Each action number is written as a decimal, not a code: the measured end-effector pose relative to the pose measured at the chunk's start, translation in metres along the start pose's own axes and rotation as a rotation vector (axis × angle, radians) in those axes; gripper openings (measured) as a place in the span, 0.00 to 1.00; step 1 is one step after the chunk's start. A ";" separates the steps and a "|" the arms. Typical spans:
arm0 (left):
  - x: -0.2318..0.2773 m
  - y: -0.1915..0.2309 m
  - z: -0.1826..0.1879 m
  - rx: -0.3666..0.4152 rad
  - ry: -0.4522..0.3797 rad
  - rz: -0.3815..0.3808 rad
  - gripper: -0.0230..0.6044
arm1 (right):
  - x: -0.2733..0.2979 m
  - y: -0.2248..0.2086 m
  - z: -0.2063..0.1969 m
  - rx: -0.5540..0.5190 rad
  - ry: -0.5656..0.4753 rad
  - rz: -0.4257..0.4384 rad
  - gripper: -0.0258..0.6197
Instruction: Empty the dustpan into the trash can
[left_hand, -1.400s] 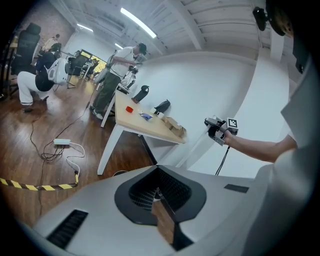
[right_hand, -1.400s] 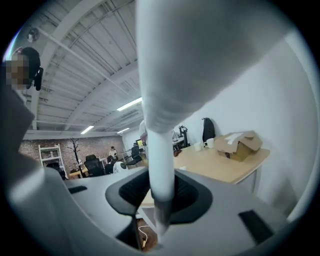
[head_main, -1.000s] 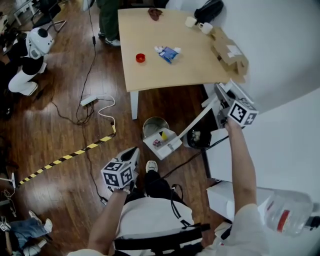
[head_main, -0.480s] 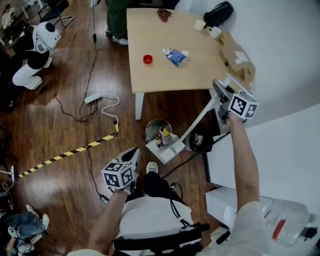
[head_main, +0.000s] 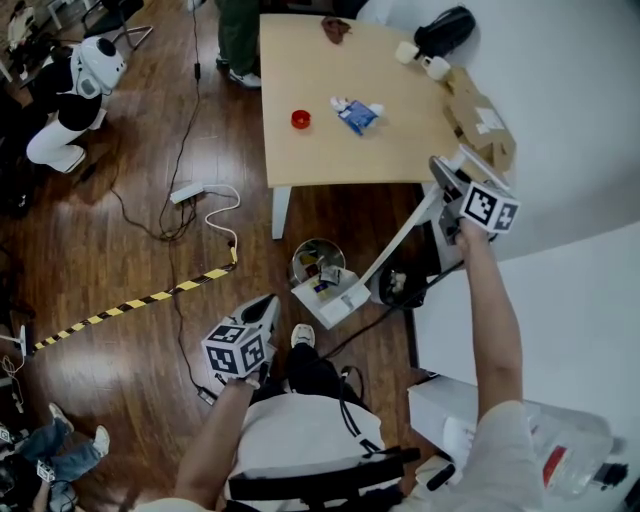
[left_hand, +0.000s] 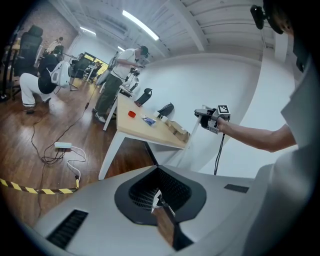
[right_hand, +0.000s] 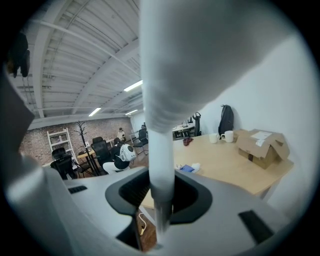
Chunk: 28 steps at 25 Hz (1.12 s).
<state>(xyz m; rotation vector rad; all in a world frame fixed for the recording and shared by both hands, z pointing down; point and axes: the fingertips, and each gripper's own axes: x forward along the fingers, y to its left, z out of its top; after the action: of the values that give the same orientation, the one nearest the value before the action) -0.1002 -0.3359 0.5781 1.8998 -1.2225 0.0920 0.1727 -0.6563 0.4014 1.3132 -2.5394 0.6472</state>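
In the head view a white dustpan with a few small coloured scraps on it sits low at the near rim of the round metal trash can. Its long white handle slants up to my right gripper, which is shut on it. The right gripper view shows that handle running down between the jaws of the right gripper. My left gripper hangs left of the pan, apart from it, shut and holding nothing. The left gripper view shows its jaws and the right gripper far off.
A wooden table stands behind the can with a red cup, a blue packet and a cardboard box. A black bag lies right of the pan. A power strip, cables and striped tape cross the floor.
My right gripper has shifted a little sideways with the handle, and the pan has edged closer to the can's rim. The left gripper has stayed where it was.
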 end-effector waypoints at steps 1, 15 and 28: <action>0.000 0.001 0.000 -0.001 0.000 0.001 0.03 | 0.003 0.000 0.005 -0.009 0.002 -0.005 0.24; -0.002 0.003 0.001 -0.009 -0.005 0.016 0.03 | 0.031 0.029 0.001 -0.041 0.048 0.062 0.24; -0.017 0.004 0.001 0.013 0.000 -0.003 0.03 | -0.010 0.057 -0.013 -0.092 0.008 0.102 0.24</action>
<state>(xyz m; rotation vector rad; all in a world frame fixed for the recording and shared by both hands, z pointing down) -0.1121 -0.3254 0.5718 1.9124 -1.2213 0.0985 0.1314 -0.6138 0.3933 1.1554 -2.6105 0.5464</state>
